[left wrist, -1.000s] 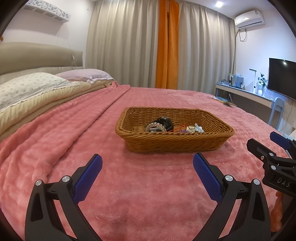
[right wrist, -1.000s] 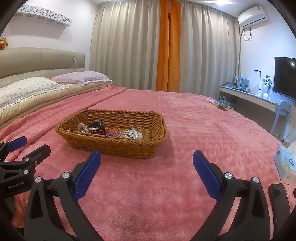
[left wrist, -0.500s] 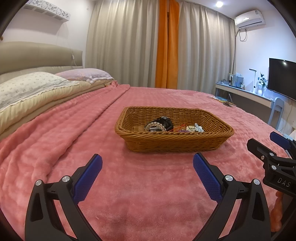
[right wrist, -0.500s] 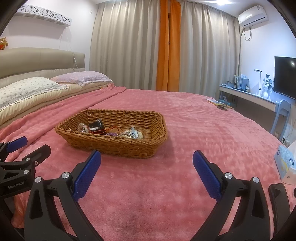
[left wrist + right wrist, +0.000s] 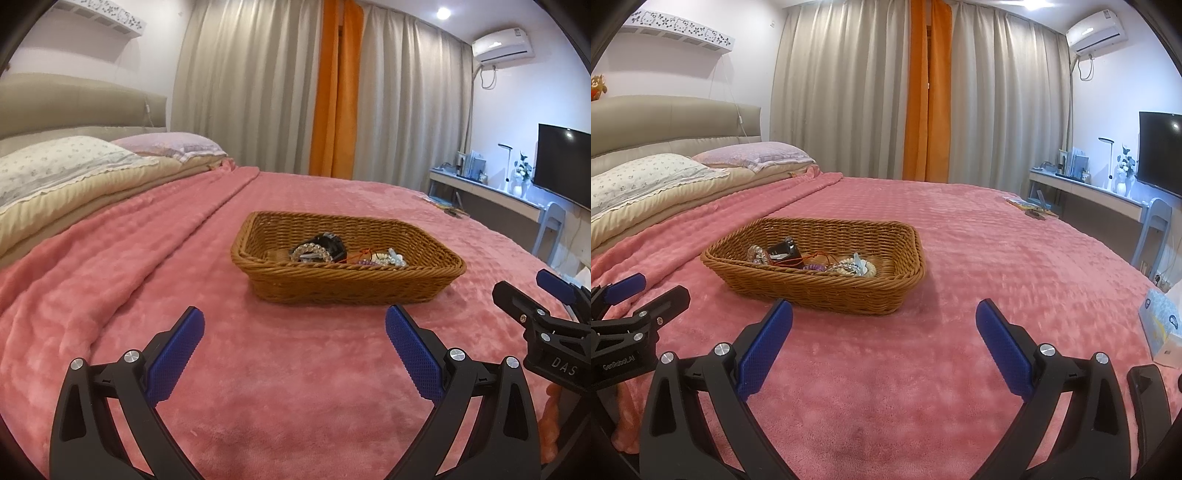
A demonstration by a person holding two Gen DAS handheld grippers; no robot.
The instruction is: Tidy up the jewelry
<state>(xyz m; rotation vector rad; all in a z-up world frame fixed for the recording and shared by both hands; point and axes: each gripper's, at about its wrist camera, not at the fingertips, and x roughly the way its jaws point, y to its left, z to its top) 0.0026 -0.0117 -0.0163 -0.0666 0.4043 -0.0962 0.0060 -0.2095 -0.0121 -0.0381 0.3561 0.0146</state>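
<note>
A brown wicker basket (image 5: 351,284) stands on the pink bedspread; it also shows in the right wrist view (image 5: 827,291). Inside lie a clear bead bracelet (image 5: 309,253), a black watch or box (image 5: 332,245), and tangled pale and purple pieces (image 5: 384,259); the right wrist view shows the same jewelry pile (image 5: 820,263). My left gripper (image 5: 293,343) is open and empty, short of the basket's near wall. My right gripper (image 5: 884,341) is open and empty, in front of the basket's right corner. Each gripper shows at the other view's edge.
Pillows (image 5: 66,166) and a padded headboard are at the left. A desk with a lamp, a vase and a TV (image 5: 1160,151) stands at the right beyond the bed edge. A tissue box (image 5: 1161,325) lies at the right edge. Curtains hang behind.
Both views have shifted very slightly; the basket sits a touch nearer. Both grippers stay open and empty.
</note>
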